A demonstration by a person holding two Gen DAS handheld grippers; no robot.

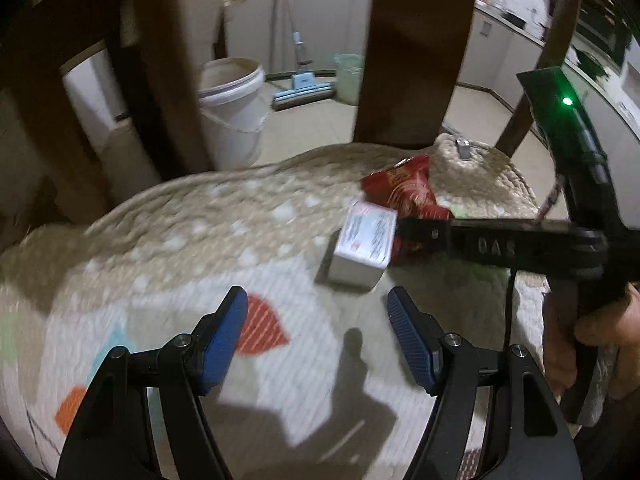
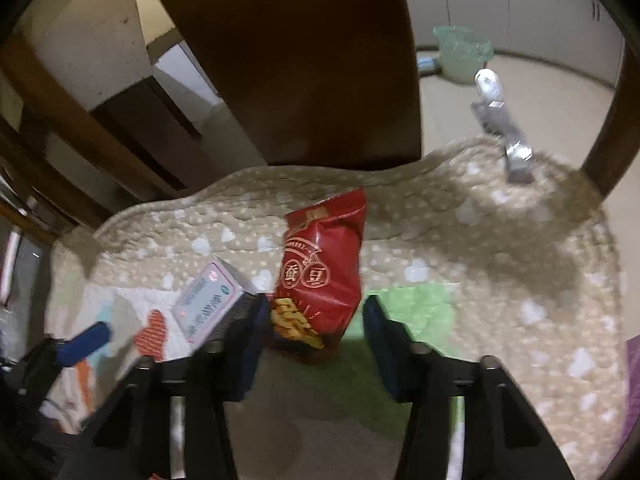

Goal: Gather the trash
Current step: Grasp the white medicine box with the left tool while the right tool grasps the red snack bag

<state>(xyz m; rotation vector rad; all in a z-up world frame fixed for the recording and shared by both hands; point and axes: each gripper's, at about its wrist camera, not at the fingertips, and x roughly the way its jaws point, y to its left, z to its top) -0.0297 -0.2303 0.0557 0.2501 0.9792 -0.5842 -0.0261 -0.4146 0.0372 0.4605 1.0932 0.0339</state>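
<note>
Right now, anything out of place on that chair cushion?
Yes. A red snack bag and a small white box lie loose on the chair cushion, litter where someone would sit. A metal clip-like piece sits at the cushion's back edge; what it is I cannot tell. Nothing looks spilled.

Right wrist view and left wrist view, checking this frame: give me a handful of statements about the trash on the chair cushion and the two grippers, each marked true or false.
1. The red snack bag lies between the fingers of the right gripper. True.
2. The left gripper is clamped on the small white box. False: its jaws are open and empty, and the box lies ahead of them on the cushion.
3. The box sits beside the snack bag. True.
4. A white bucket stands on the floor behind the chair. True.
5. The snack bag is green. False: it is red.
6. The box has already been dropped into the bucket. False: it is on the cushion.
</note>
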